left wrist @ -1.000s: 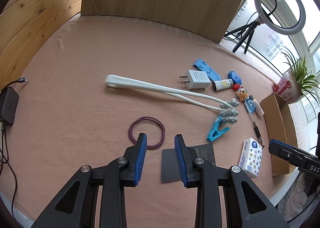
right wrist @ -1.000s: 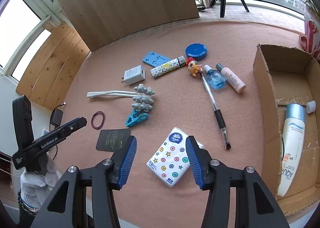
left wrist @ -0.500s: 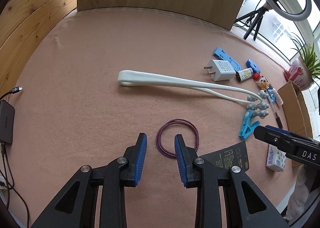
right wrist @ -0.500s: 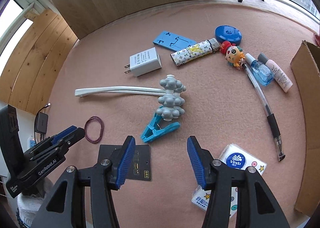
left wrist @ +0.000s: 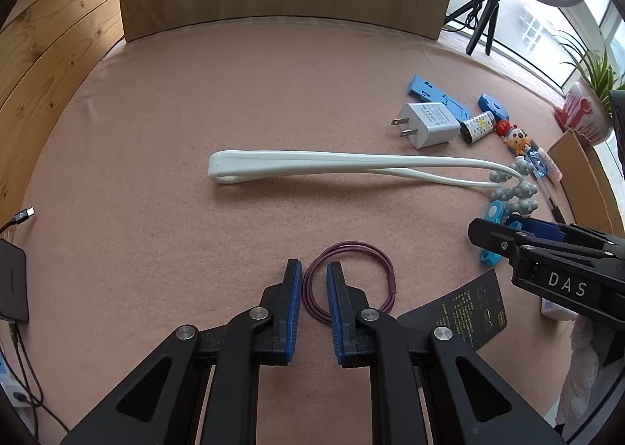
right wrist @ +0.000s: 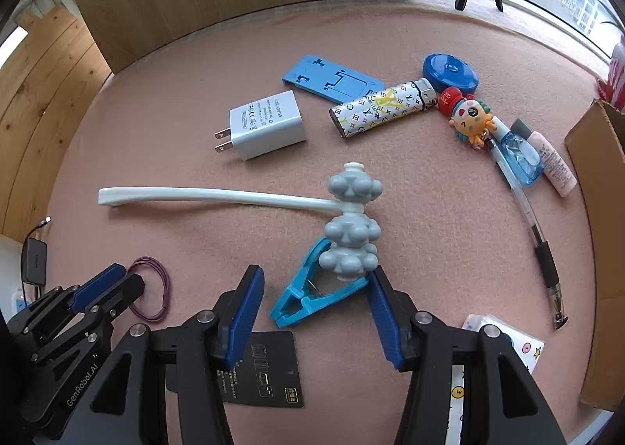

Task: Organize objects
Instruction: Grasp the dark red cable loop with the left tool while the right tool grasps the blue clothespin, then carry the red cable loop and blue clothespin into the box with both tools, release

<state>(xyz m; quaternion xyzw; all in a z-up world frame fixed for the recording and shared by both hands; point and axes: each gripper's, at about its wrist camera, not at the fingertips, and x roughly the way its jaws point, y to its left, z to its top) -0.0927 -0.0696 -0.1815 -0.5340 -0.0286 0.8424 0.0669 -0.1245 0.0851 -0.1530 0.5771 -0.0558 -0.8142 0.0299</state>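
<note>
I have the pink surface (right wrist: pixel 429 210) filling both views, with the cardboard box (right wrist: pixel 597 250) at its right edge. The long white massager (right wrist: pixel 218 196) lies across the middle, its grey knobbed rollers (right wrist: pixel 351 230) resting on the blue clip (right wrist: pixel 312 296). My right tool (right wrist: pixel 312 312) is spread wide, one finger on each side of that clip and touching nothing that I can see. My left tool (left wrist: pixel 314 292) is narrowly parted, with the left edge of the purple hair tie (left wrist: pixel 349 281) running between its fingers; I can't tell whether the pads touch it. A black card (right wrist: pixel 265 371) sits under my right tool's left finger. Further back are the white charger (right wrist: pixel 267 123), the blue phone stand (right wrist: pixel 334 78), the patterned lighter (right wrist: pixel 384 107), the pen (right wrist: pixel 531 226) and the cartoon figure (right wrist: pixel 470 119).
</note>
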